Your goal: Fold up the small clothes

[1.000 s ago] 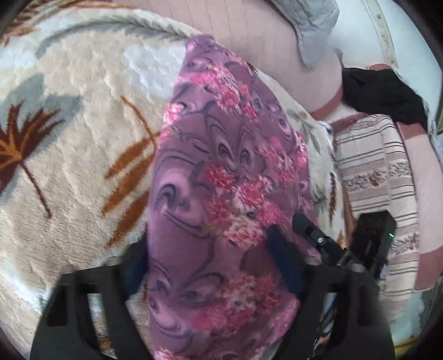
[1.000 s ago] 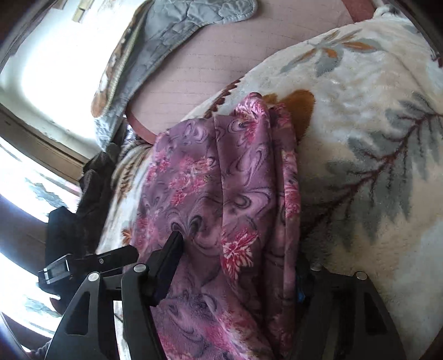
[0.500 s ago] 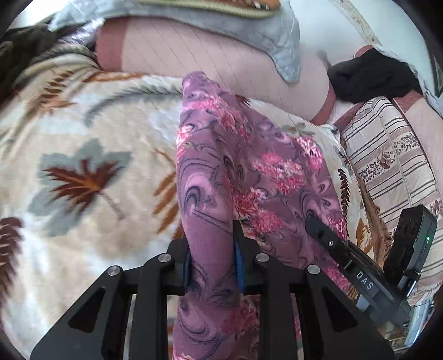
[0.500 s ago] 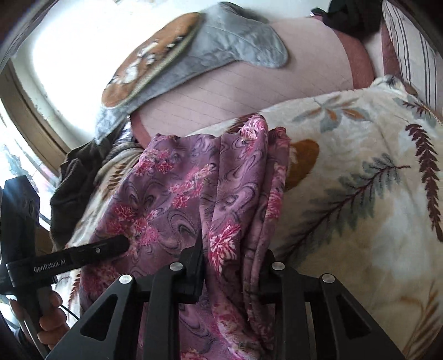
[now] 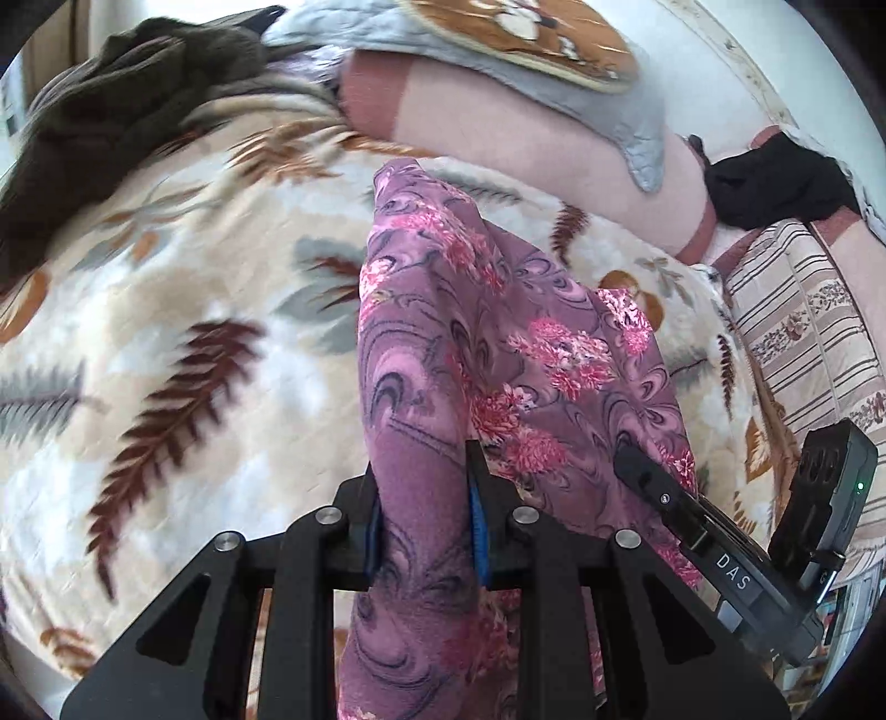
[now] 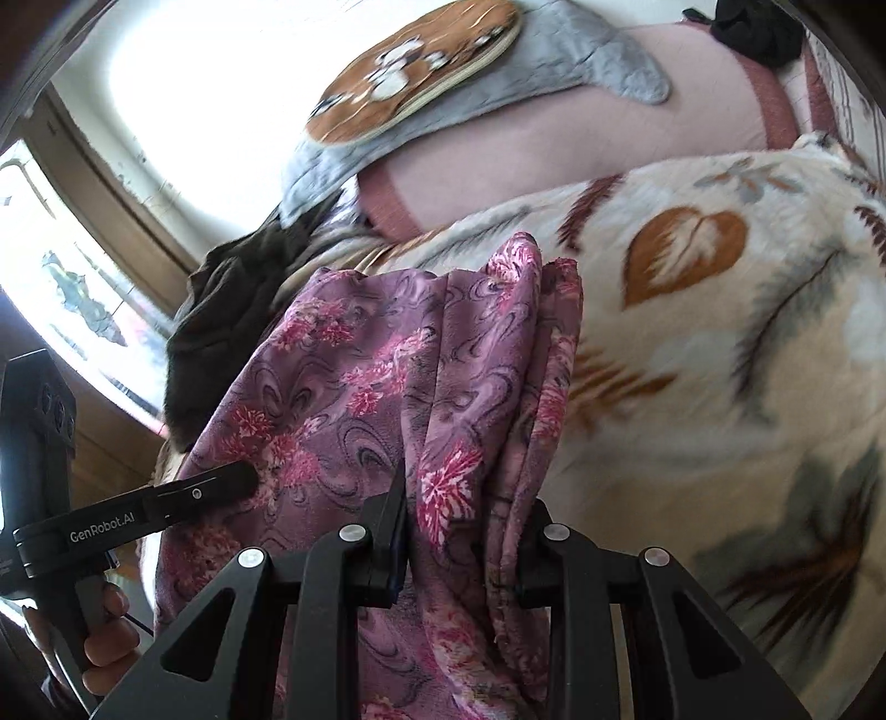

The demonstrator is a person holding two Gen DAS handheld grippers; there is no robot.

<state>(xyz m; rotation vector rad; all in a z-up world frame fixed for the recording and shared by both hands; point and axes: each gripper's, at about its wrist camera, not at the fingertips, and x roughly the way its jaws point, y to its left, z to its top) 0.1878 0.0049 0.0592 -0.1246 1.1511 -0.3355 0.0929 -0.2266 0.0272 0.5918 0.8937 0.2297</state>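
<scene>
A purple garment with pink flowers [image 5: 498, 354] hangs lifted over a cream leaf-patterned blanket [image 5: 166, 343]. My left gripper [image 5: 423, 498] is shut on its near left edge, the cloth bunched between the pads. My right gripper [image 6: 462, 515] is shut on the near right edge of the same garment [image 6: 387, 376], several folds pinched together. Each wrist view shows the other gripper beside it: the right gripper [image 5: 637, 459] at the lower right, the left gripper [image 6: 243, 476] at the lower left with a hand [image 6: 105, 626] on its handle. The garment's far end still rests on the blanket.
A pink quilted cushion [image 5: 498, 127] with a grey and brown mat [image 5: 554, 50] lies behind the blanket. Dark brown clothing [image 5: 111, 105] sits at the far left, a black cloth [image 5: 775, 188] at the far right, a striped pillow [image 5: 803, 332] on the right. A window [image 6: 66, 288] is left.
Both grippers closed on the garment's near edge and lifted it up and back, away from the blanket. More of the cushion, mat and dark clothing has come into view.
</scene>
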